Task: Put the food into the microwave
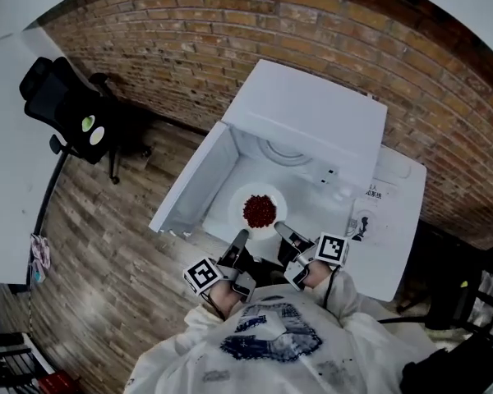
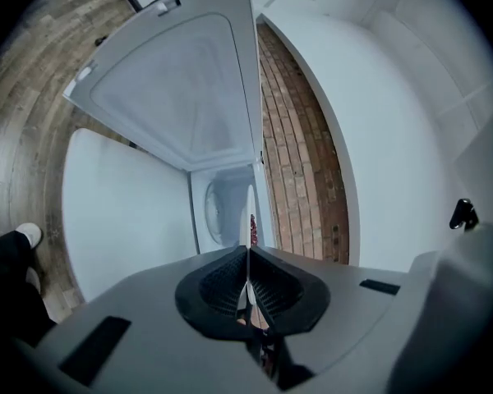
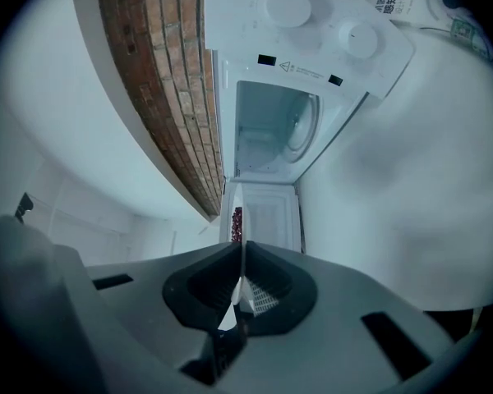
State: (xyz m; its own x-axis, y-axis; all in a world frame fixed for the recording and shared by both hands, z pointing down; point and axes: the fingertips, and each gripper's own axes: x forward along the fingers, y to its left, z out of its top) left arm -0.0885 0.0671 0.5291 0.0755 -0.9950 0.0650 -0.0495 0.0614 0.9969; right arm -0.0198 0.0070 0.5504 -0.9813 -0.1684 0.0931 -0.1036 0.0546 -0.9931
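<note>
A white plate (image 1: 259, 211) with a heap of red food (image 1: 259, 210) hangs at the mouth of the open white microwave (image 1: 316, 117). My left gripper (image 1: 239, 245) is shut on the plate's near-left rim. At the near-right rim my right gripper (image 1: 285, 234) is also shut on it. The left gripper view has the plate (image 2: 249, 216) edge-on between that gripper's (image 2: 248, 257) closed jaws, with a little food (image 2: 252, 224) showing. In the right gripper view the plate (image 3: 240, 208) and food (image 3: 237, 223) run out from the right gripper (image 3: 241, 257) toward the microwave cavity (image 3: 271, 134).
The microwave door (image 1: 189, 183) swings out to the left of the plate. A glass turntable (image 1: 287, 153) lies deep in the cavity. Two knobs (image 3: 287, 5) sit on the control panel. A black office chair (image 1: 70, 109) and a white table (image 1: 4, 138) stand at left, by a brick wall (image 1: 189, 64).
</note>
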